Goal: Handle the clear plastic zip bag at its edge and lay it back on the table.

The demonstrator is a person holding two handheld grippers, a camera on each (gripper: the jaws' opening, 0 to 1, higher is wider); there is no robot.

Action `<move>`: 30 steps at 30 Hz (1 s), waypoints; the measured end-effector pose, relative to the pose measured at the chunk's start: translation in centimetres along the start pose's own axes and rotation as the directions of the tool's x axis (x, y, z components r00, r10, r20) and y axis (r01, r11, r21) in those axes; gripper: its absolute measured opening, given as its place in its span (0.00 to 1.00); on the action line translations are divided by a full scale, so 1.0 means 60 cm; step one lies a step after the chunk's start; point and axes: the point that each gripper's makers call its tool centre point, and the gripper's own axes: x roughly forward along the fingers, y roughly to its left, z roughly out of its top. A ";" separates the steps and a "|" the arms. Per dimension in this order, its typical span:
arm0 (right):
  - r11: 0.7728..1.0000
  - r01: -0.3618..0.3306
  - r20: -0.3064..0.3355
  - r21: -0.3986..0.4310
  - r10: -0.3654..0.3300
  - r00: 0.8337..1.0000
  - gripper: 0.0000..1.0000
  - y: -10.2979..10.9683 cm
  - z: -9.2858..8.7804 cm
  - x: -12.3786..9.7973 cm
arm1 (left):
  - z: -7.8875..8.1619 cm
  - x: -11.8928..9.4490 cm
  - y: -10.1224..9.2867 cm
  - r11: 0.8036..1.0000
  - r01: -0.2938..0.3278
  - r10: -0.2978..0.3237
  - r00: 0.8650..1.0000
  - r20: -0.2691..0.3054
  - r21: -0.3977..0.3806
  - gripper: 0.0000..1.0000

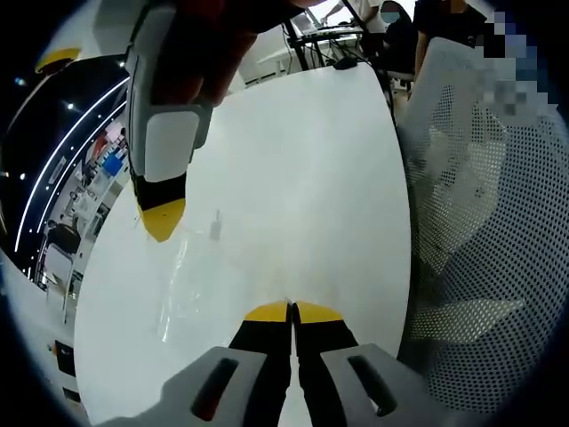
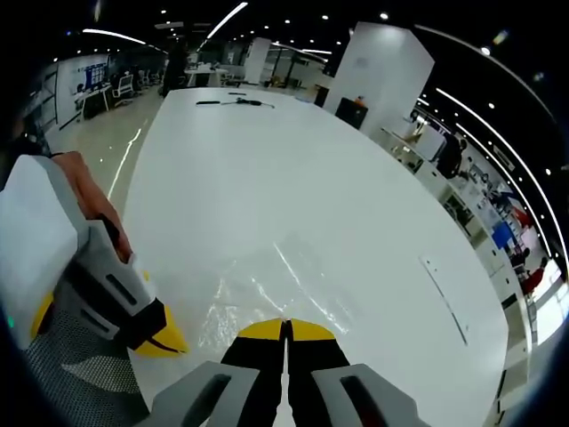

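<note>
In the left gripper view the left gripper (image 1: 291,311) is sitting low over the white table (image 1: 311,160), its yellow-tipped jaws pressed together with no gap, tips right at the near edge of the clear zip bag (image 1: 191,276); can't tell if film is actually pinched between them. The bag is lying flat on the table, barely visible, just faint creases and glare running up and left of the jaw tips. The right gripper (image 1: 162,218) is coming in from the top left of this view, yellow tip pointing down onto the far side of the bag; a person's hand is wrapping its body. A white mesh chair (image 1: 480,222) is standing just beside the table's right edge.

In the right gripper view the right gripper (image 2: 285,330) is also showing jaws closed tight, tips at the crinkled bag (image 2: 276,285) edge, grip on film unclear. The left gripper (image 2: 160,338) is entering from the left, held by a hand (image 2: 89,200), tip near the bag's left edge. Table (image 2: 293,160) is stretching away, some cables lying at the far end
</note>
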 end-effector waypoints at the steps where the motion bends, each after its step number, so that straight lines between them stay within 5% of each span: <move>1: 1.000 0.000 0.000 0.000 0.000 1.000 0.00 0.000 0.000 0.000 | 0.000 0.000 0.000 1.000 0.000 0.000 1.000 -0.001 0.000 0.00; 30: 1.000 -0.008 -0.003 -0.005 0.008 1.000 0.00 0.002 -0.006 0.008 | 0.000 -0.009 0.019 1.000 -0.023 0.023 1.000 -0.007 -0.012 0.00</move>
